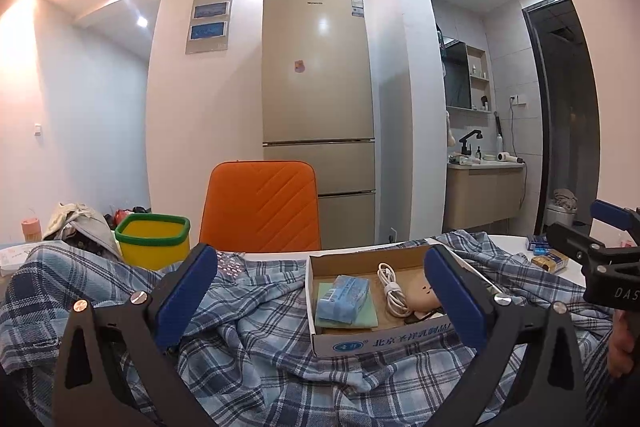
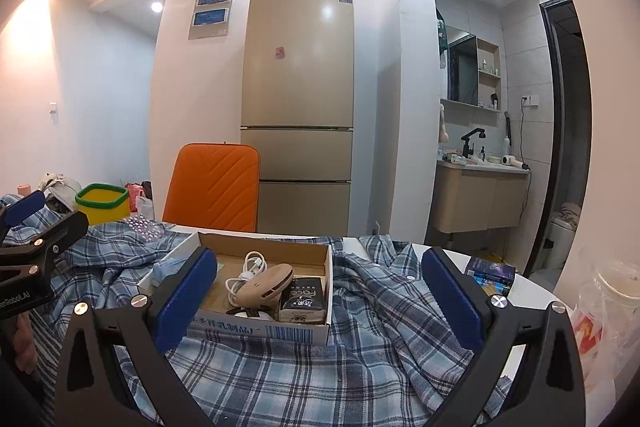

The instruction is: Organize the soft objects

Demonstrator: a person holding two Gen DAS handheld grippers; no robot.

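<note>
- My left claw (image 1: 320, 291) stands wide open with nothing between its blue pads; it hovers low over the near edge of the tabletop (image 1: 516, 243), aimed at the cardboard box.
- My right claw (image 2: 320, 291) is likewise spread wide and holds nothing; it hovers beside the left one at the same near edge.
- Plaid shirt (image 2: 280, 379): blue check cloth, crumpled and spread loosely across most of the tabletop from the near edge to the far edge. It is not folded. A collar or placket with buttons shows toward the right side.
- Cardboard box (image 2: 264, 333): open-topped, sitting on top of the shirt near the middle of the tabletop. Its weight pins the cloth beneath it.
- Box contents: a blue tissue pack (image 1: 342, 299) on a green pad at the left end, a coiled white cable (image 2: 244, 277), a beige rounded item and a dark packet (image 2: 302, 299) at the right end.
- Far left corner: a yellow bin with green rim (image 1: 154, 239), with more bundled cloth beside it; whether it stands on the tabletop I cannot tell.
- Right edge: small blue packets and a plastic bag.
- Assessment of progress: the one soft item under the box lies disordered, so the organizing is not complete as the scene stands. Some small items already lie in the box. What remains, in my judgement, is freeing the shirt and folding or stowing it.
</note>
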